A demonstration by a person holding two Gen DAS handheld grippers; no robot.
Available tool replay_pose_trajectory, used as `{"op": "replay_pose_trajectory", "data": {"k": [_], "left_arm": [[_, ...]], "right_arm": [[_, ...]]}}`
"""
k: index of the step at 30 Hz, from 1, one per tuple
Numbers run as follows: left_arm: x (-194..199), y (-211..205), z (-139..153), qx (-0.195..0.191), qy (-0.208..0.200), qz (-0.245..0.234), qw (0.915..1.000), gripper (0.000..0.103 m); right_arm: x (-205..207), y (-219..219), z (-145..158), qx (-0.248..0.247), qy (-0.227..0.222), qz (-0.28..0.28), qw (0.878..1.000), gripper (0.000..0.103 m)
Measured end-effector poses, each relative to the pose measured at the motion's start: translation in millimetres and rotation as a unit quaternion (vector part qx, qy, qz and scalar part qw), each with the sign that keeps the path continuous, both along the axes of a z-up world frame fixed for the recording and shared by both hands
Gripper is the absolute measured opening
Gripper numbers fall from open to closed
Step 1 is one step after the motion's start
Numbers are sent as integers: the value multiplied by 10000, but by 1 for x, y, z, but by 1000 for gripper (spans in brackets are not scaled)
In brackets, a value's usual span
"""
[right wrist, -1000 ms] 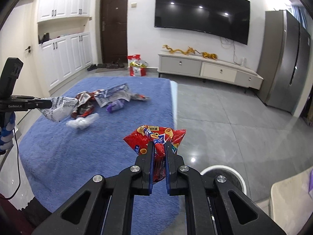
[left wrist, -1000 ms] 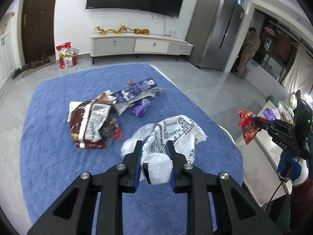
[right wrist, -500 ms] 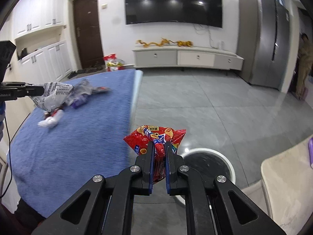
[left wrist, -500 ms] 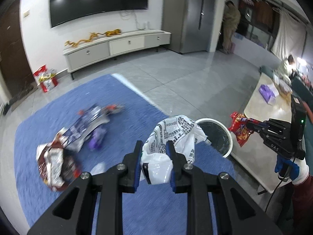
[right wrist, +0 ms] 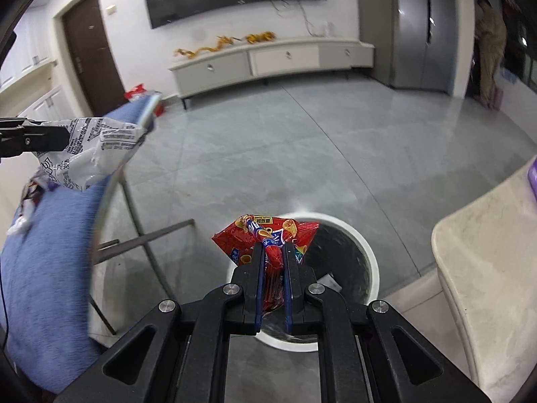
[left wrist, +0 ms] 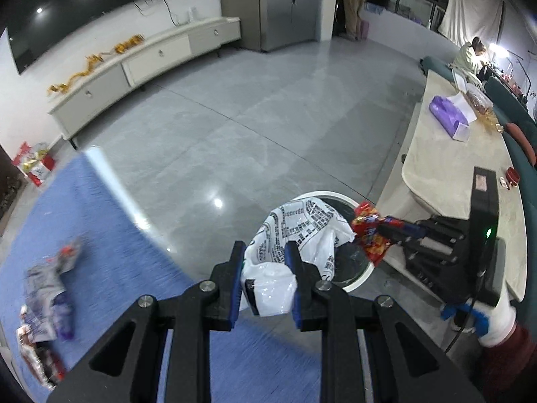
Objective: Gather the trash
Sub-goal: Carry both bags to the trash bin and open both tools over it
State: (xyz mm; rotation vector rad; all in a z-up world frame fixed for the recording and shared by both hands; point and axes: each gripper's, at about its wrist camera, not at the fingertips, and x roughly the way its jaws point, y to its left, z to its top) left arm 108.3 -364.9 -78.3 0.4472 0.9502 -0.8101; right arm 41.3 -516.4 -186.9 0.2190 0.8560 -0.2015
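My left gripper [left wrist: 265, 252] is shut on a crumpled white plastic bag with black print [left wrist: 298, 235], held over the near rim of a white round trash bin [left wrist: 355, 278]. My right gripper [right wrist: 272, 252] is shut on a red snack packet [right wrist: 268, 235] just above the same bin [right wrist: 362, 245], whose dark inside shows behind it. In the left wrist view the right gripper [left wrist: 389, 230] reaches in from the right with the red packet [left wrist: 369, 231] over the bin. In the right wrist view the white bag [right wrist: 90, 147] hangs at the left edge.
A blue-covered table [left wrist: 110, 235] at the left still bears several wrappers [left wrist: 47, 305]. A beige table [left wrist: 446, 154] with a purple tissue box [left wrist: 449, 117] stands close to the bin's right. Grey tiled floor [left wrist: 235, 127] stretches to a TV cabinet [left wrist: 141, 63].
Both grippers swung from over the blue table toward the white bin and dropped lower. The bag and red packet, still gripped, now hang over the bin.
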Motion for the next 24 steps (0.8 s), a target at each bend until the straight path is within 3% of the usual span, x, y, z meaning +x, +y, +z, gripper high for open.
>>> {"op": "replay_pose_trajectory", "data": {"k": [10,12,14,15,16,19,24], "left_arm": [[28,-82,-57,-88,743,96,9971,26],[33,-89,-69,-147,959,117,9952,38],[37,-94,-77,-194,1035,195,9943,45],[38,-95,-81,-226,1098,209,9935,45],[39,-96,-83,-248,1156,223,9927,45],[40,-90,-82,-352,1254,232,9912,45],[30,-64,-50,-591,935,168,9937,45]], "right_arm": [[30,-39,-55,213,321,-431,9983,14],[32,-44,-65,169,414,-566,9974,15],[32,-48,-72,168,485,-662,9965,26],[31,-49,-75,155,515,-704,9961,38],[29,-52,-76,153,530,-726,9958,44],[24,-53,-76,137,558,-742,9956,44],[16,-47,-66,145,503,-656,9965,44]]}}
